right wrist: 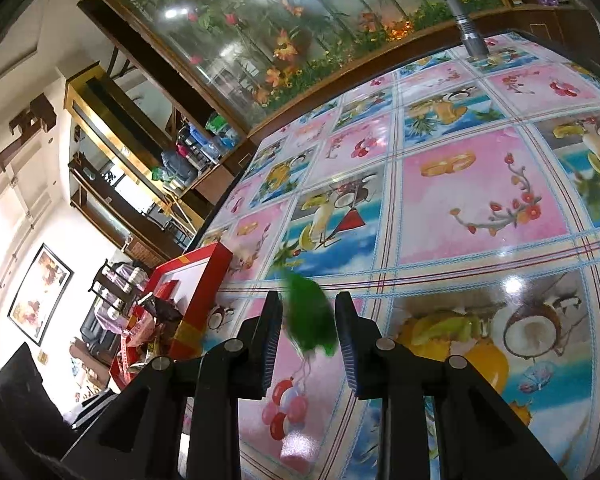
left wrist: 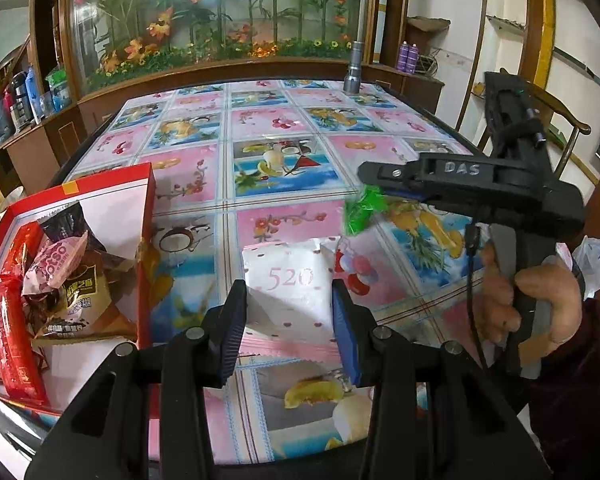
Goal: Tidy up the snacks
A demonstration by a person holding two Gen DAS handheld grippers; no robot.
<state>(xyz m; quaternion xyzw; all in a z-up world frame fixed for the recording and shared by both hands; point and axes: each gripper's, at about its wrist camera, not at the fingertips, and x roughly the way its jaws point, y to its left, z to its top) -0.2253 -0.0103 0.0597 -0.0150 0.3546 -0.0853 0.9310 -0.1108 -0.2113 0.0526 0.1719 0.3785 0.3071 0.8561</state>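
Well under way by the look of it; red box at the table's left edge already loaded with a jumble of wrappers, among them a pink crinkly pack, a dark brown pouch and a long red glossy bar; still out on the table, at least two items, so the sorting is judged unfinished

Left gripper partly spread, blue ribbed pads either side of the white packet, touching or very nearly so; firm squeeze or not, cannot tell; packet looks puffy and pillow-shaped, matte white with small hearts and "520" printed pale pink, serrated seal along its near end, lying just right of the box

Right gripper also part open, a green snack between the pads; blurred in the wrist view, so pinched or merely hanging there, cannot tell; from the left view the same green wrapper reads as shiny, frilly foil at the tool's tip, above the cloth

Tablecloth slick and glossy, plastic-coated, pink and blue fruit squares throwing back the ceiling lights; metal flashlight upright at the far edge, well apart from the snacks
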